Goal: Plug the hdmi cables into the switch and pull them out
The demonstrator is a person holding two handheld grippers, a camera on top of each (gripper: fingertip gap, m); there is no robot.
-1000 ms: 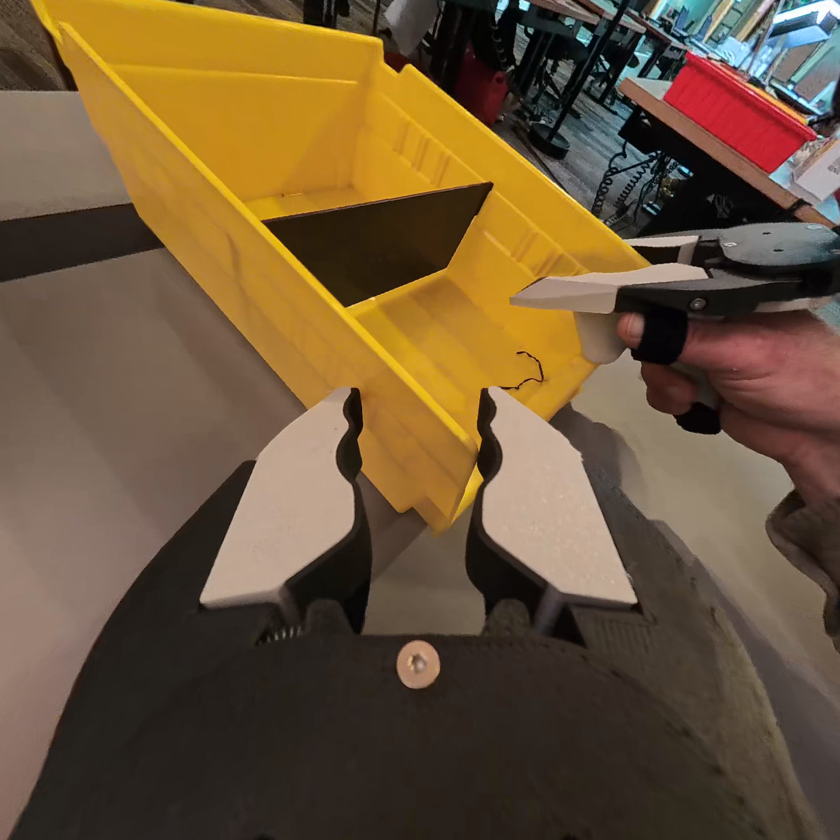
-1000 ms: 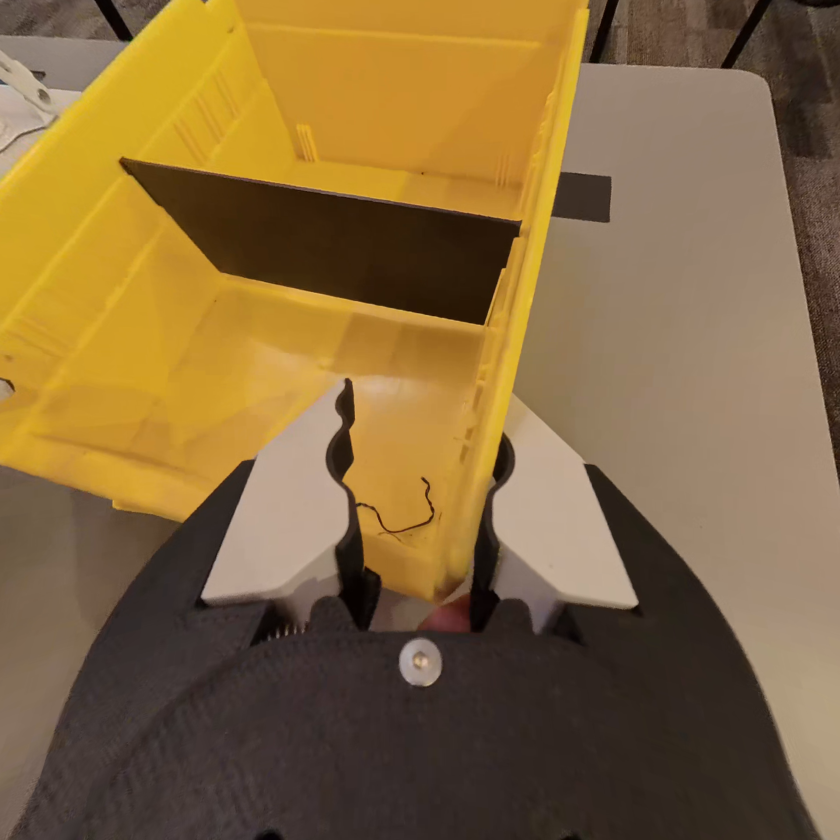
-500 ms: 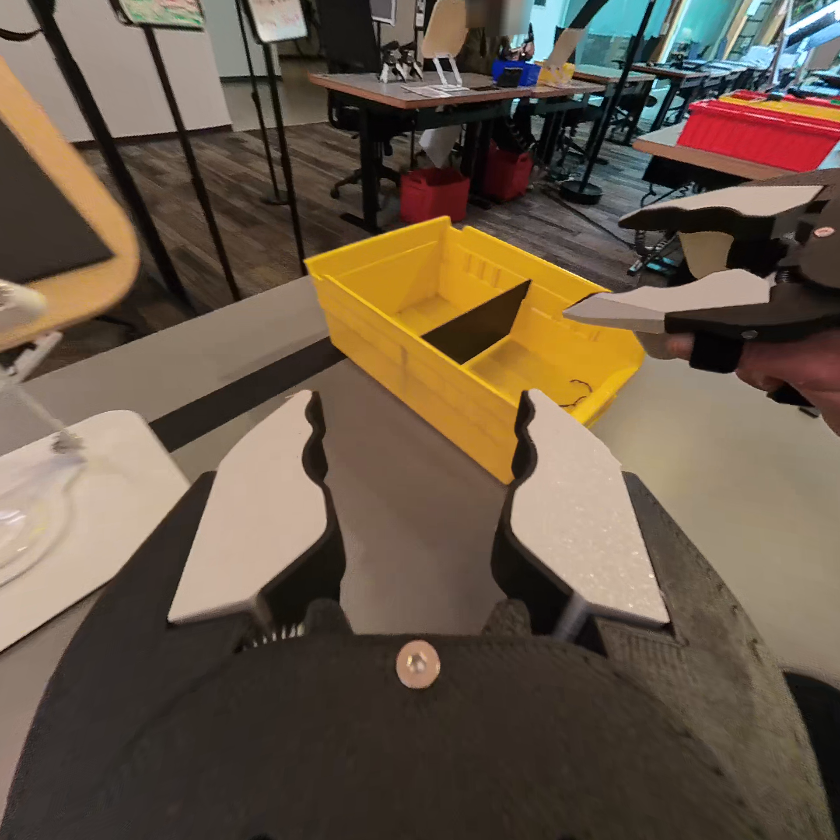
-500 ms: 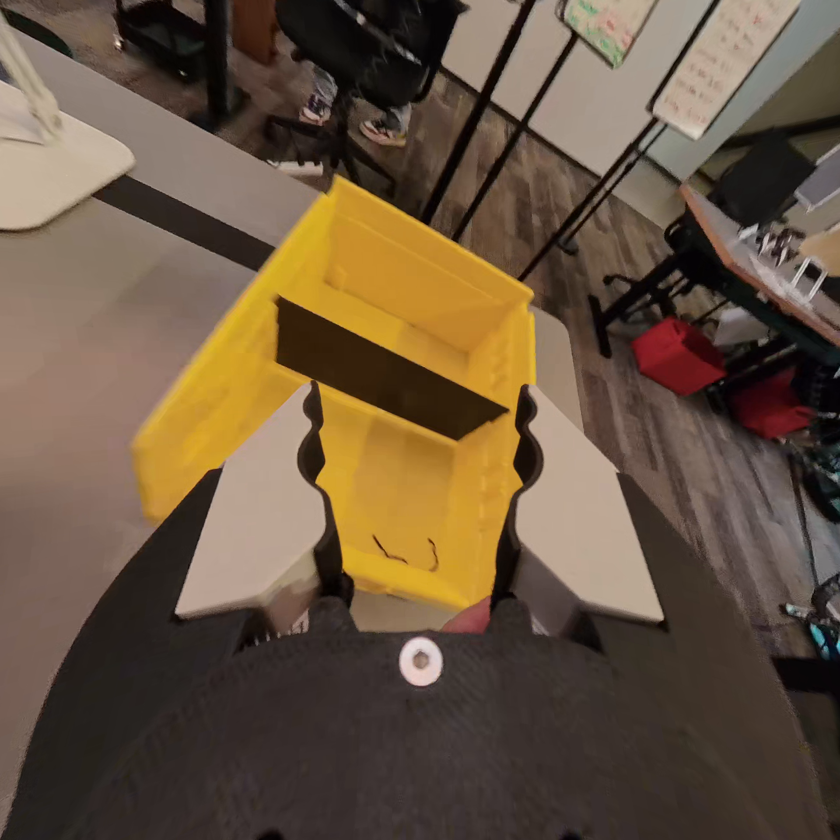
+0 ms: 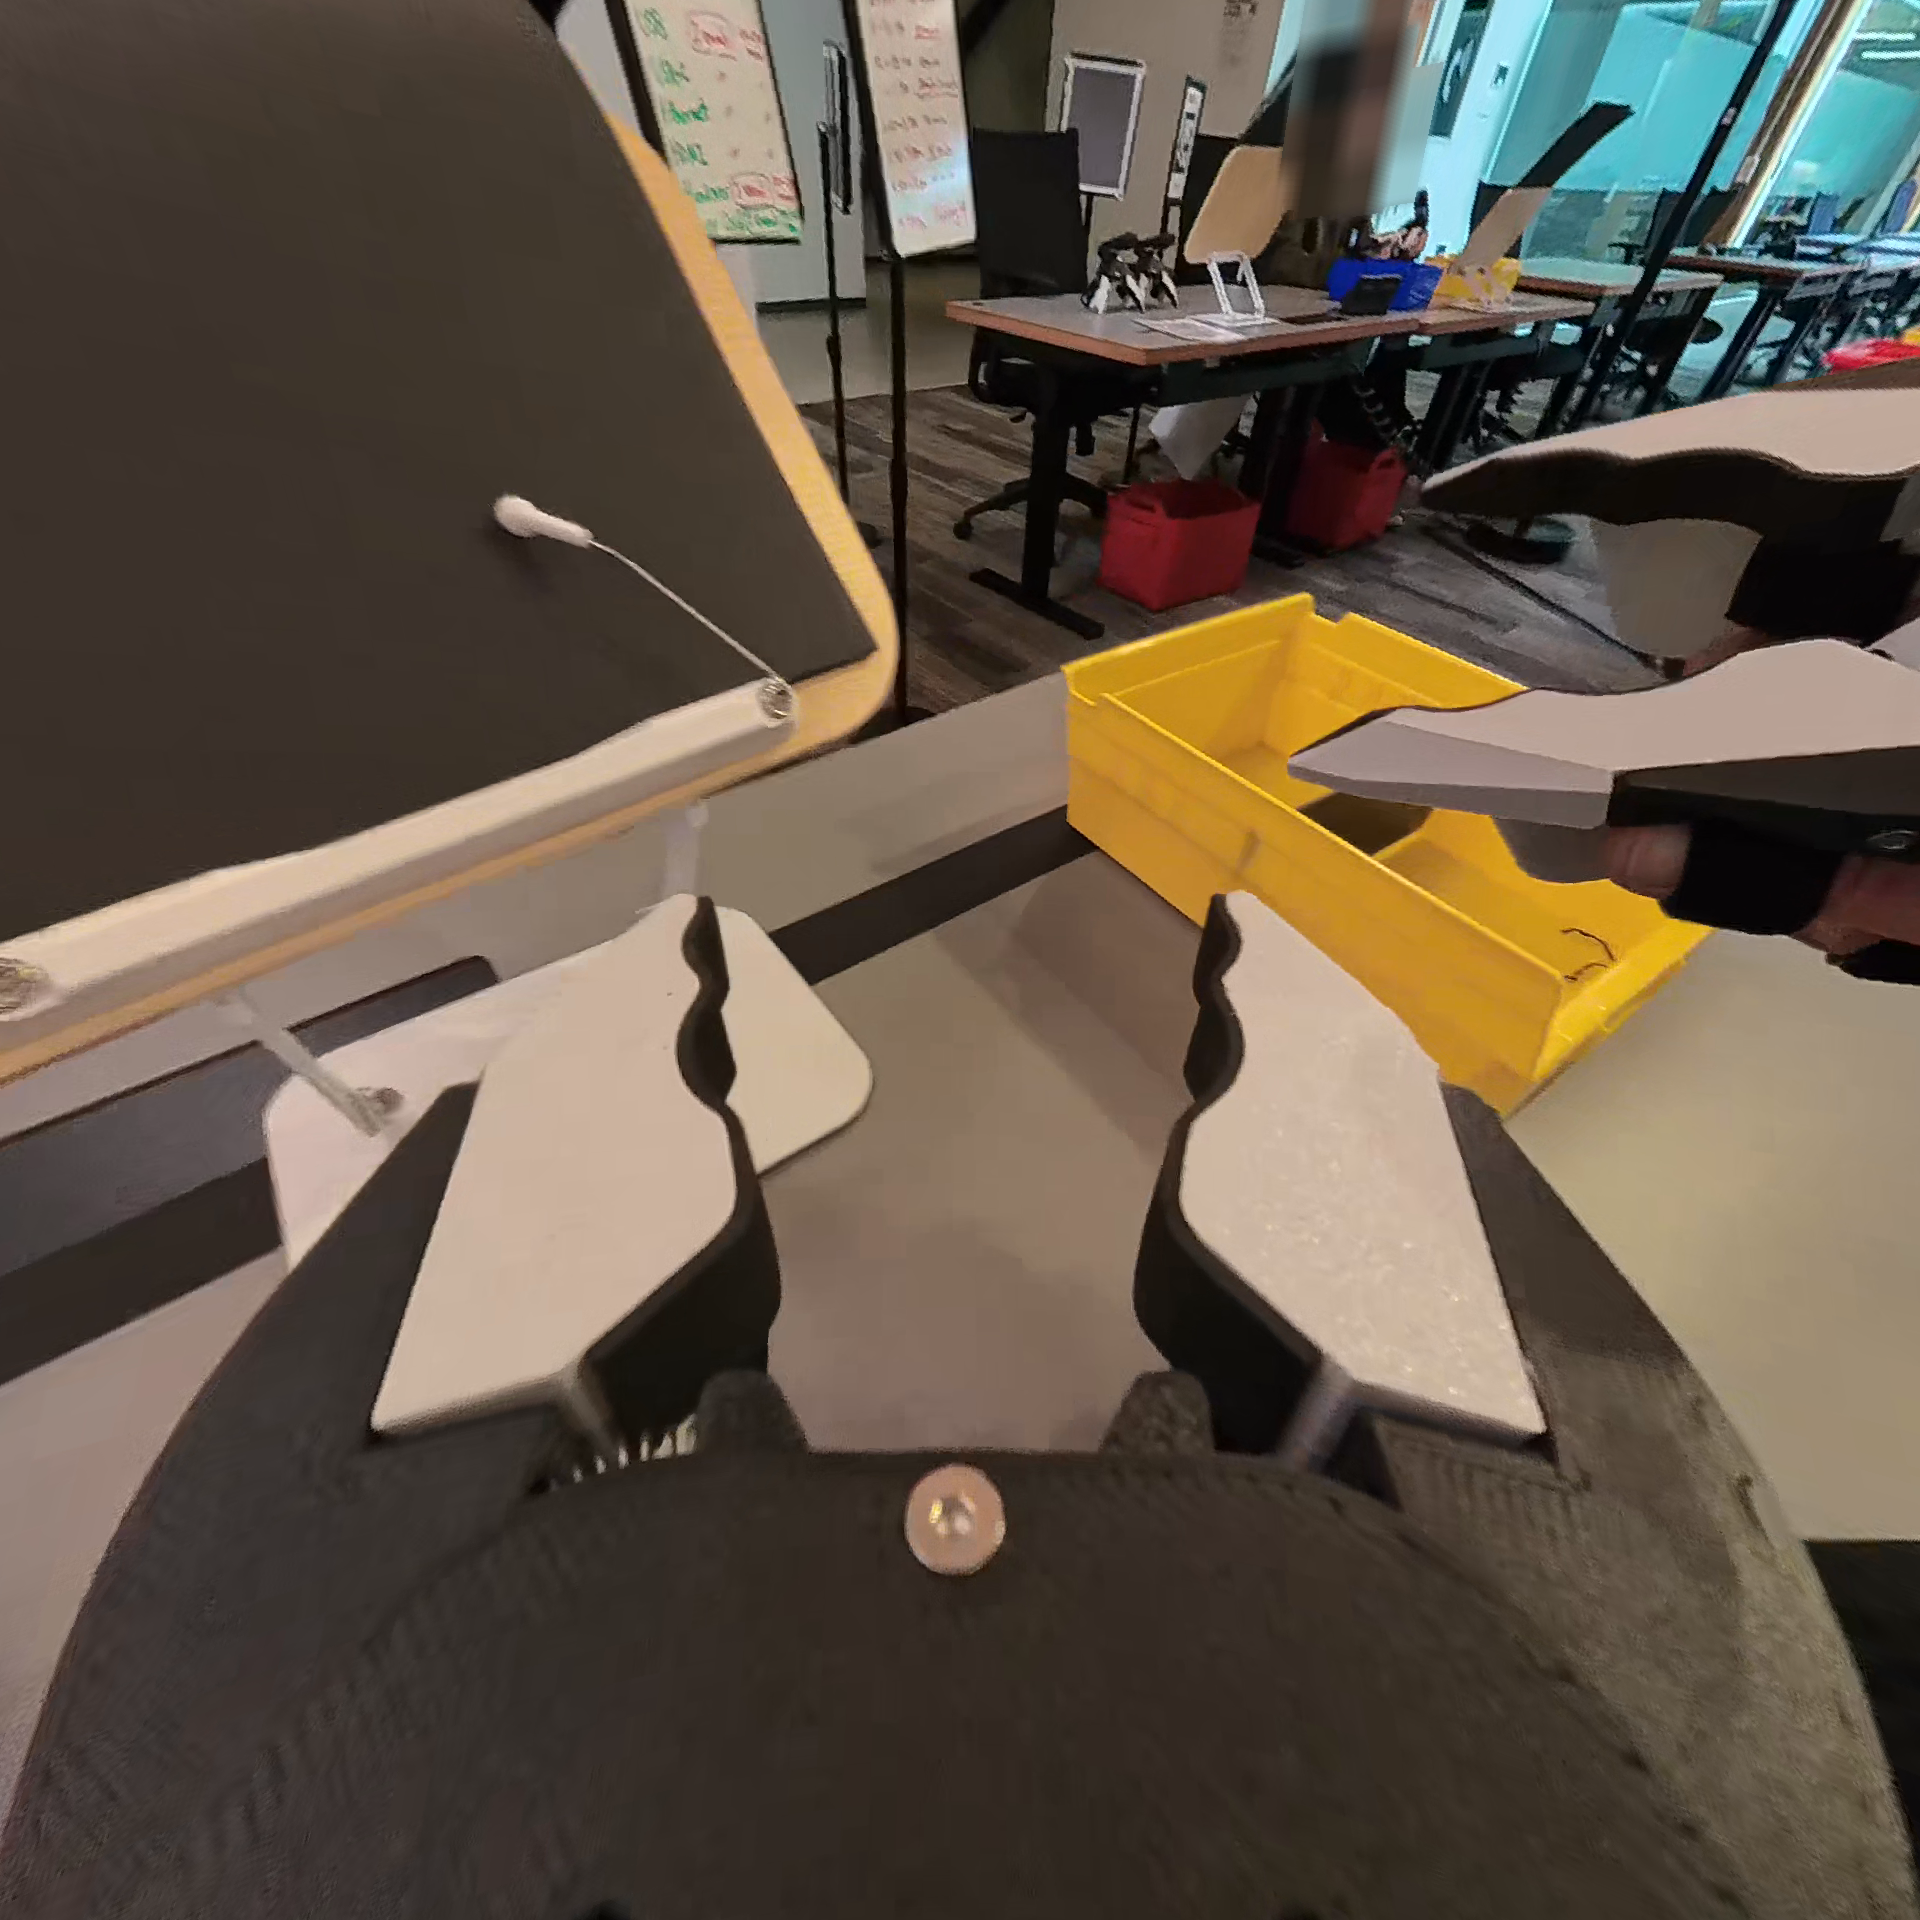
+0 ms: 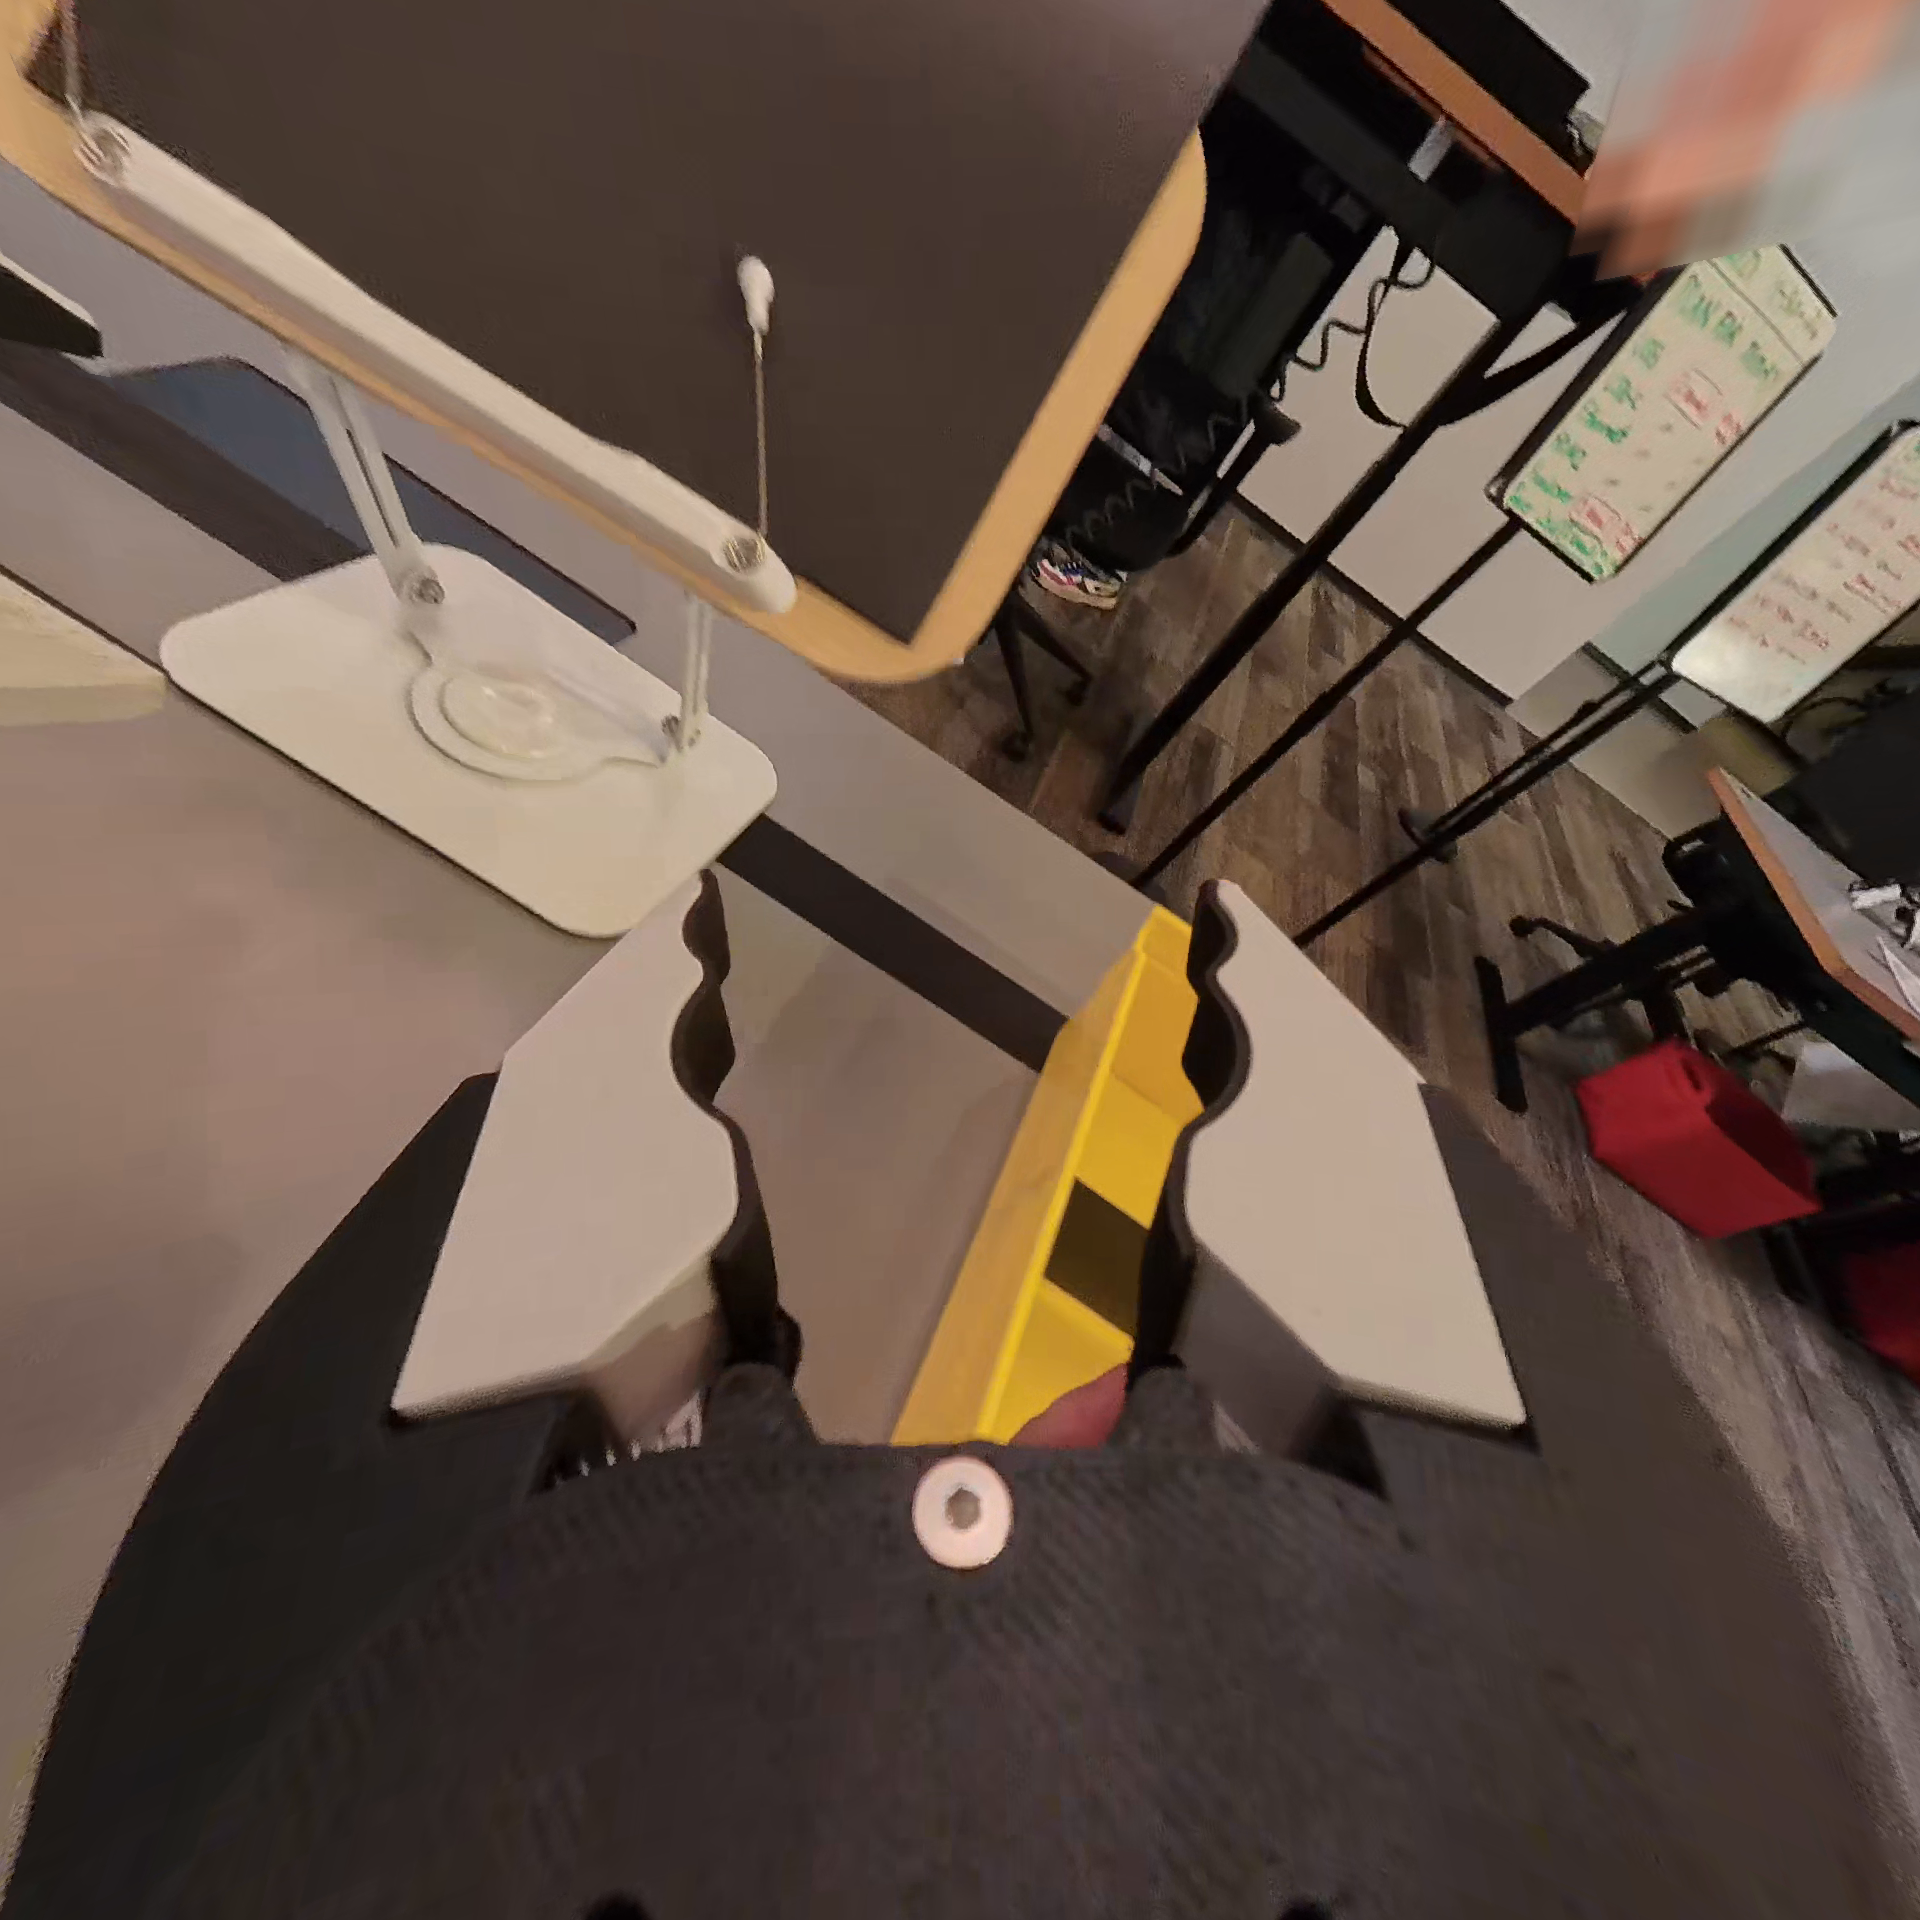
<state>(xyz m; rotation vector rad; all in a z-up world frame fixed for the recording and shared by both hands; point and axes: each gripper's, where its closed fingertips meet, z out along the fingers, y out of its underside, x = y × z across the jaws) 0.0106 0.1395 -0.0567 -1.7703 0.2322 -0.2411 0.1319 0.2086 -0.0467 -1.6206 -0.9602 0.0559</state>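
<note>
On the grey table [image 5: 987,1049], yellow bin [image 5: 1340,883] right of centre, I hold left gripper [image 5: 951,1049] and right gripper [image 6: 956,1049] released, empty, since no cables show.

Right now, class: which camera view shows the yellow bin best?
The left wrist view: the yellow bin shows its long side wall, rim and inside. The right wrist view catches only a strip between the open right gripper's fingers.
</note>
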